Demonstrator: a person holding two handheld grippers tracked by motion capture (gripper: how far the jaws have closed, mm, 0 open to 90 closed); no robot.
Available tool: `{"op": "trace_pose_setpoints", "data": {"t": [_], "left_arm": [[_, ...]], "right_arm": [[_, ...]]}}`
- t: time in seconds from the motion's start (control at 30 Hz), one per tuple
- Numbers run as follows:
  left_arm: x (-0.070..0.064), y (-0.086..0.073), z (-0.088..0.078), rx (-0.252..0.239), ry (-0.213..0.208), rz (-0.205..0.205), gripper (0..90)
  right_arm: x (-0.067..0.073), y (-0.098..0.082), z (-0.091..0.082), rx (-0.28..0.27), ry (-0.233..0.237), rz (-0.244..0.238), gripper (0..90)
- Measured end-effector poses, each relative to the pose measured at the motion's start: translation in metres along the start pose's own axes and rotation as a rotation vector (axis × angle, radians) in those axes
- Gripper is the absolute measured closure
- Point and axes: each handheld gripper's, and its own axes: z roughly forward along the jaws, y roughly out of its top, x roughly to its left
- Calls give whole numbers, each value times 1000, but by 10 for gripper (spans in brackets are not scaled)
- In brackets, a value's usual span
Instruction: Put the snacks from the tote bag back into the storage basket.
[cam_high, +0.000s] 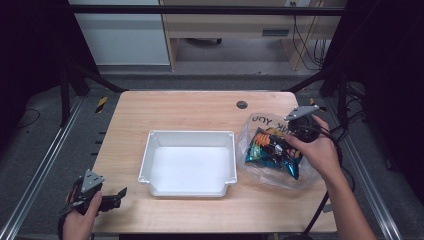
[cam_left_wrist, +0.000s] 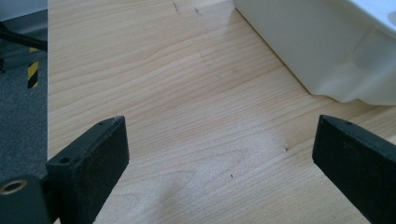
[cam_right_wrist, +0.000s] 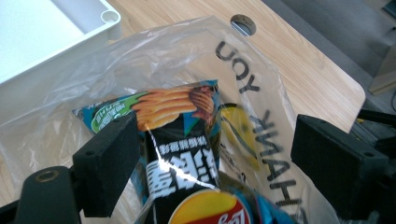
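A clear plastic bag printed with black letters lies on the right side of the wooden table. Inside it are crisp packets, the top one black and teal. My right gripper hangs over the bag, pointing left and down. In the right gripper view its jaws stand open either side of the black crisp packet, with the plastic bag under them and no pad pressing. My left gripper rests at the table's front left corner, open and empty over bare wood.
A white rectangular tray sits empty in the middle of the table, just left of the bag; its corner is near the left gripper. A round cable hole lies behind the bag. Metal rails run along both sides.
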Motion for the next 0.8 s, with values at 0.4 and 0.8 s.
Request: {"op": "trace_pose_setpoints", "data": {"t": [0.4,0.8], "left_arm": [[0,0,1,5,-9,-4,34],[-2,1,3,14,-14,8,34]], "right_arm": [[-1,2,33,161,83,-72,158],[-2,-2,46,210,126,-89,140]]}}
